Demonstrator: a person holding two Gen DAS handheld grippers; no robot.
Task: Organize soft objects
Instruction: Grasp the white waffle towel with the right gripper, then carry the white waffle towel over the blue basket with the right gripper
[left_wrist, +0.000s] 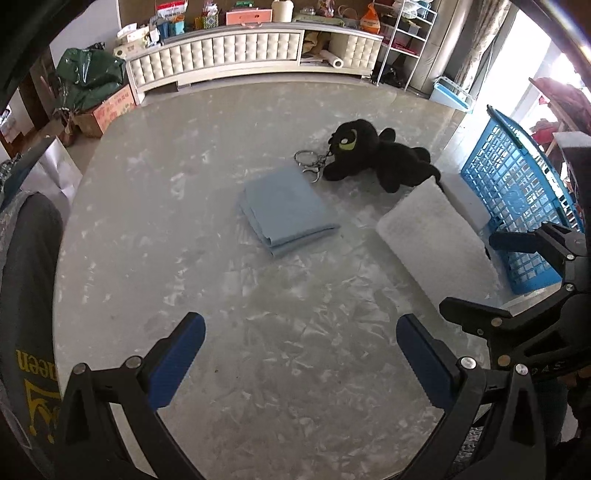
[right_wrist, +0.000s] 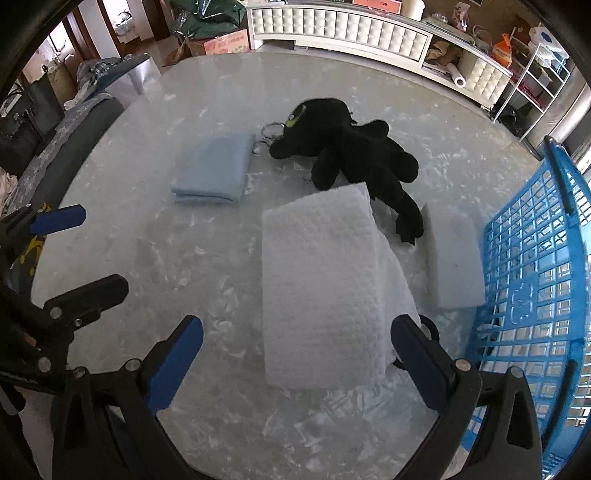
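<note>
Nearest in each wrist view are the tongs. The left tongs (left_wrist: 301, 354) stand apart over bare marbled table (left_wrist: 147, 221), gripping nothing. The right tongs (right_wrist: 297, 354) also stand apart, with the near end of a folded white towel (right_wrist: 321, 280) lying between the blue pads; contact with either pad cannot be confirmed.

The white towel lies flat on the table, its near right corner partly hidden behind the right-hand pad. Just right of it lies a flat white pad (right_wrist: 454, 258), close against the blue plastic basket (right_wrist: 535, 277). The basket sits at the table's right edge; its far and right parts are cut off by the lens rim.

Farther out, a folded light-blue cloth (right_wrist: 216, 171) lies left of centre, well apart from the towel. Beside it, a black plush toy (right_wrist: 354, 151) lies sprawled, with metal key rings (right_wrist: 271, 133) at its head, touching the cloth's far corner in the left view. One plush limb reaches to the flat white pad's far end.

Beyond the table stands a white tufted cabinet (left_wrist: 229, 48), topped with clutter too small to identify.
</note>
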